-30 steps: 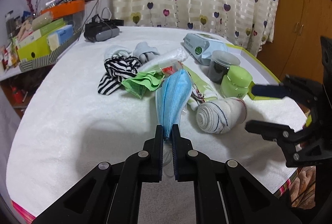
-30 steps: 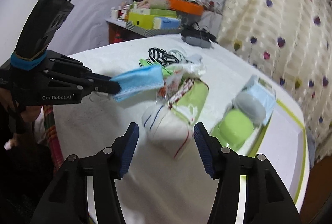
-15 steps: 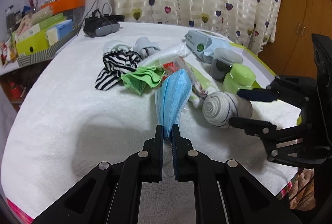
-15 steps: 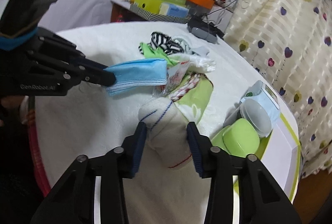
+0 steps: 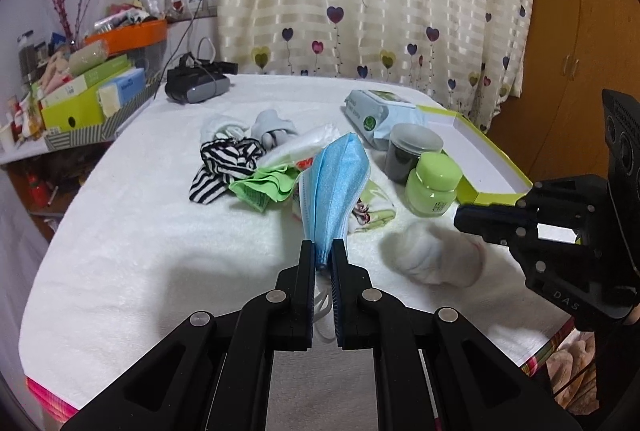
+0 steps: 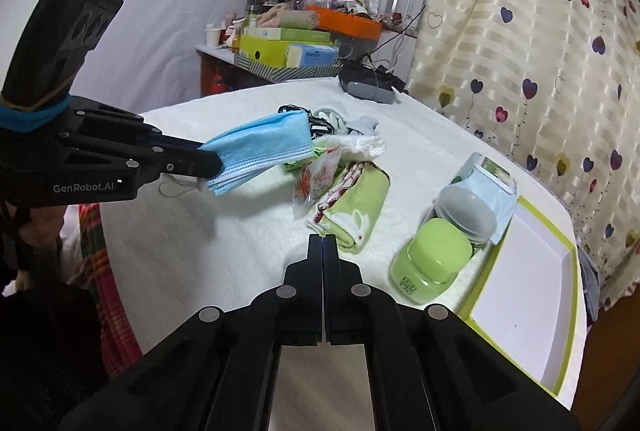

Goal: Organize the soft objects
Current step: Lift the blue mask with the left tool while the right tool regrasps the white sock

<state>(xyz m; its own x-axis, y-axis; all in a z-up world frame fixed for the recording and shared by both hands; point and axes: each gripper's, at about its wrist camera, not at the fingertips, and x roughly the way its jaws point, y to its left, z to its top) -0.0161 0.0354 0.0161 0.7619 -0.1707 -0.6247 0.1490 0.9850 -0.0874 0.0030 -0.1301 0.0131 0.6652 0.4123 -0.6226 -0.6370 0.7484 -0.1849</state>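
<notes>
My left gripper (image 5: 322,251) is shut on a folded blue face mask (image 5: 338,183) and holds it above the white towel-covered table; the mask also shows in the right wrist view (image 6: 260,147). My right gripper (image 6: 323,245) is fully shut with nothing between its fingers. In the left wrist view it (image 5: 464,219) sits at the right, just above a blurred white rolled sock (image 5: 432,257) lying loose on the towel. The sock is hidden in the right wrist view. A pile of soft items lies in the middle: striped cloth (image 5: 224,167), green cloth (image 5: 264,185), green patterned towel (image 6: 356,207).
A green jar (image 5: 434,183), a dark jar (image 5: 412,153) and a wipes pack (image 5: 378,113) stand by a white tray with green rim (image 6: 524,271) at the table's right. A black device (image 5: 196,87) lies at the back. Cluttered shelves (image 5: 80,91) stand at the left.
My right gripper closed around the rolled sock, then shut completely; the sock slipped out and now lies blurred on the towel nearer the front. My left gripper still holds the mask.
</notes>
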